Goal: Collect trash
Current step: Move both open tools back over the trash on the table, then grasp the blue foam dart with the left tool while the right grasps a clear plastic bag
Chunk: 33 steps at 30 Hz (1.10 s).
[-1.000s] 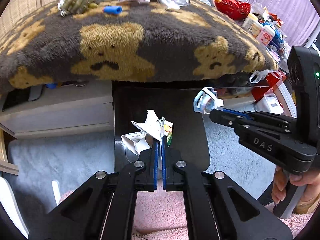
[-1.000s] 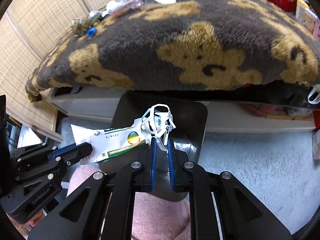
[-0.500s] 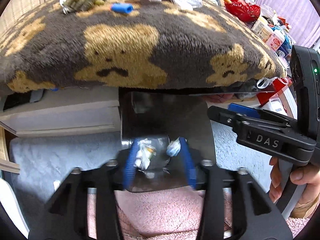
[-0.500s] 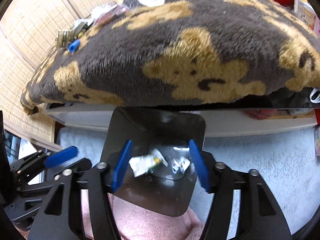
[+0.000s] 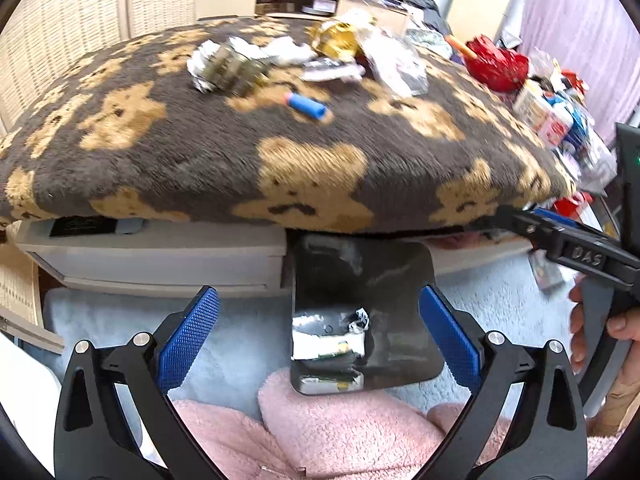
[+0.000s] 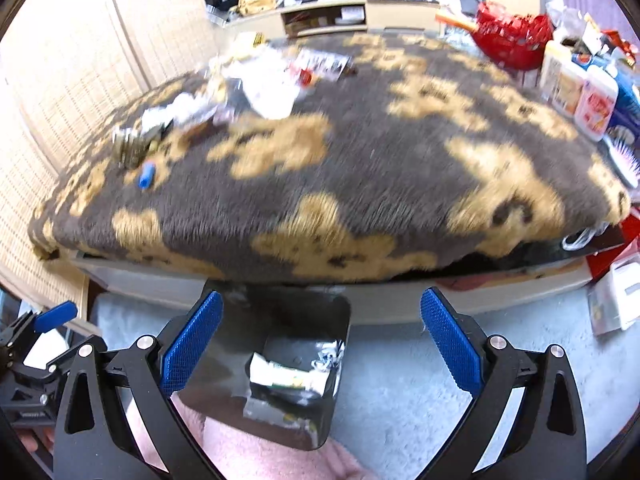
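Observation:
A dark shiny trash bin (image 5: pixel 404 280) (image 6: pixel 340 316) stands on the floor under the table edge. A white paper carton (image 5: pixel 328 346) (image 6: pixel 280 376) and a crumpled white plastic piece (image 5: pixel 360 318) (image 6: pixel 328 354) lie inside it. My left gripper (image 5: pixel 318 328) is open and empty above the bin. My right gripper (image 6: pixel 320 340) is open and empty above the bin; it also shows in the left wrist view (image 5: pixel 568 244). More trash lies on the bear-print blanket (image 5: pixel 280 160): a crushed foil wrapper (image 5: pixel 228 66), a blue tube (image 5: pixel 306 106), clear plastic bags (image 5: pixel 396 68).
A pale drawer unit (image 5: pixel 160 256) sits under the table at left. A red bag (image 5: pixel 496 62) and bottles (image 6: pixel 592 96) crowd the table's right end. A pink fleece (image 5: pixel 340 432) lies near the bin on a pale blue rug (image 6: pixel 400 380).
Both grippers opened and dropped the carton and plastic piece into the bin. Both then rose and drew back, so the tabletop now shows more.

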### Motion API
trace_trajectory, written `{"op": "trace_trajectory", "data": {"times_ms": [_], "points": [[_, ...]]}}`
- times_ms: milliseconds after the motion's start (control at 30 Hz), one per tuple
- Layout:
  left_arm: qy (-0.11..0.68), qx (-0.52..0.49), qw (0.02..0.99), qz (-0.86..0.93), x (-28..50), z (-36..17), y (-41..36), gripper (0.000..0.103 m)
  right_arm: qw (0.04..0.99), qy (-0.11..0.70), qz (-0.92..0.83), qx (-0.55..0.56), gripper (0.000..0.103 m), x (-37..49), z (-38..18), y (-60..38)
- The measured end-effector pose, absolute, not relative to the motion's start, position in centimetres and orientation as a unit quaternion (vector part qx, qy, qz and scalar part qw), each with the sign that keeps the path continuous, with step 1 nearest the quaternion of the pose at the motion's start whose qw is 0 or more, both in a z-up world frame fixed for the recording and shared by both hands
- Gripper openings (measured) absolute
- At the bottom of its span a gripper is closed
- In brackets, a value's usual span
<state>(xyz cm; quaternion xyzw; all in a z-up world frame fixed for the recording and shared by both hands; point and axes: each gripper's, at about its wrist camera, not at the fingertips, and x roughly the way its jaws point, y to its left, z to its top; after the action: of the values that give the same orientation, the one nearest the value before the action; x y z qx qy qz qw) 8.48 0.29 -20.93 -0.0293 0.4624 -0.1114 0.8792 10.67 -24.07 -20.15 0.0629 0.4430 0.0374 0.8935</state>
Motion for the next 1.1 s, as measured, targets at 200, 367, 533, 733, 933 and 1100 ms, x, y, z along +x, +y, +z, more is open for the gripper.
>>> {"op": "trace_trajectory", "data": {"times_ms": [200,367,533,733,933,1100], "points": [[0.445,-0.022,0.888,-0.113,10.7,-19.5,0.0,0.095,0.909,0.413,0.029,0.055,0.1,12.9,-17.8,-24.3],[0.433,-0.016,0.894,-0.111,13.5,-18.7,-0.4,0.095,0.917,0.395,0.04,0.051,0.1,15.7,-16.9,-23.5],[0.436,-0.022,0.894,-0.101,17.0,-18.7,-0.5,0.081,0.92,0.386,0.043,0.055,0.1,18.9,-16.8,-22.9],[0.438,-0.028,0.894,-0.093,20.2,-19.2,-1.1,0.064,0.926,0.366,0.062,0.065,0.1,22.3,-16.4,-21.5],[0.448,-0.02,0.89,-0.08,22.2,-20.4,-1.3,0.052,0.922,0.375,0.082,0.055,0.1,24.9,-17.4,-19.0],[0.44,-0.011,0.895,-0.072,23.3,-20.5,-1.0,0.036,0.922,0.378,0.079,0.039,0.1,26.8,-17.9,-17.8]]}}
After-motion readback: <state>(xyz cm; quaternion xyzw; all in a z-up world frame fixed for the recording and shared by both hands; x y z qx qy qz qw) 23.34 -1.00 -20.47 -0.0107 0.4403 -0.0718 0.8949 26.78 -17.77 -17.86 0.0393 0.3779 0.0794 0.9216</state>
